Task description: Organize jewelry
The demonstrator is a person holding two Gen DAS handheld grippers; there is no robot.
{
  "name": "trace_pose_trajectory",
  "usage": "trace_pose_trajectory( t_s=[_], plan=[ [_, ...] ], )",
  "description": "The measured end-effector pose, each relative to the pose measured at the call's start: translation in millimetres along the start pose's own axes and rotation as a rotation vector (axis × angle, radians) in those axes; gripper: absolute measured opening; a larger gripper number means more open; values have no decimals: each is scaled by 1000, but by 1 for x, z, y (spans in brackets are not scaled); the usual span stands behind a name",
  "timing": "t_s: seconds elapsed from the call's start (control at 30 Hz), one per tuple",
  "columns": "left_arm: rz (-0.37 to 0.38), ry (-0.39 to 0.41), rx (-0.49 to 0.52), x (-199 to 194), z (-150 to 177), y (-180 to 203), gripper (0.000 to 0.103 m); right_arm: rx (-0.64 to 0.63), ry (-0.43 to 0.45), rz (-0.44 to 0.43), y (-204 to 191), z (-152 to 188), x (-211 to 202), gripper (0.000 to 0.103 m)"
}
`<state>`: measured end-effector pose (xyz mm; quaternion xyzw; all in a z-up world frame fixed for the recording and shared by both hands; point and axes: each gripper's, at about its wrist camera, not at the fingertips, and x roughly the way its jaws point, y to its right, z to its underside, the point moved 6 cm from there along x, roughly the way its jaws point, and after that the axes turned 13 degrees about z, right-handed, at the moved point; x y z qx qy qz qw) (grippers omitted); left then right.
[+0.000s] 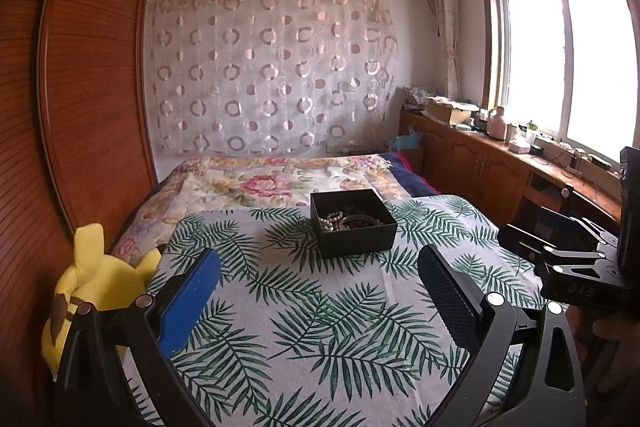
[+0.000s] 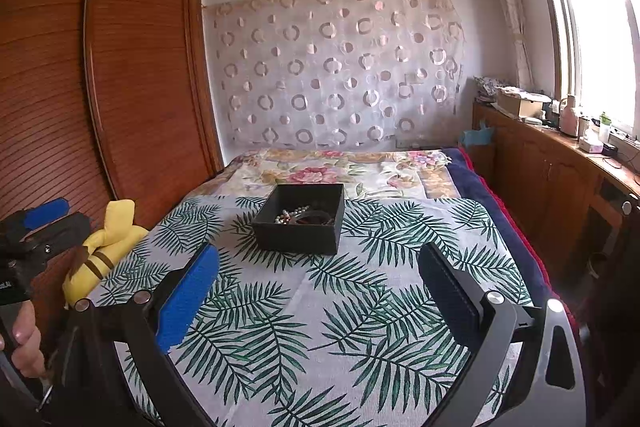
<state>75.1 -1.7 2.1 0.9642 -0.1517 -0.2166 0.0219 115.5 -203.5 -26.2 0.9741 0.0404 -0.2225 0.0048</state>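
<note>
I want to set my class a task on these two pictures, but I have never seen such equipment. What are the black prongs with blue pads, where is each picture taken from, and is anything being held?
The prongs are the fingers of two hand-held grippers; a person holds one in each hand. Each picture comes from a camera on one gripper, looking along its fingers. The left gripper and right gripper are both open and hold nothing. Ahead, on a leaf-print cloth, stands an open black box with pearl beads and darker jewelry inside. A yellow plush toy lies at the cloth's left edge.
</note>
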Motion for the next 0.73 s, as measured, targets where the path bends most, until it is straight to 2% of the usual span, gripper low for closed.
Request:
trace_pose_trajectory(
  t_s=[0.73],
  plan=[
    [-5,0,-2,0,-1,1,95,2,-4,-2,1,0,1,100]
  ],
)
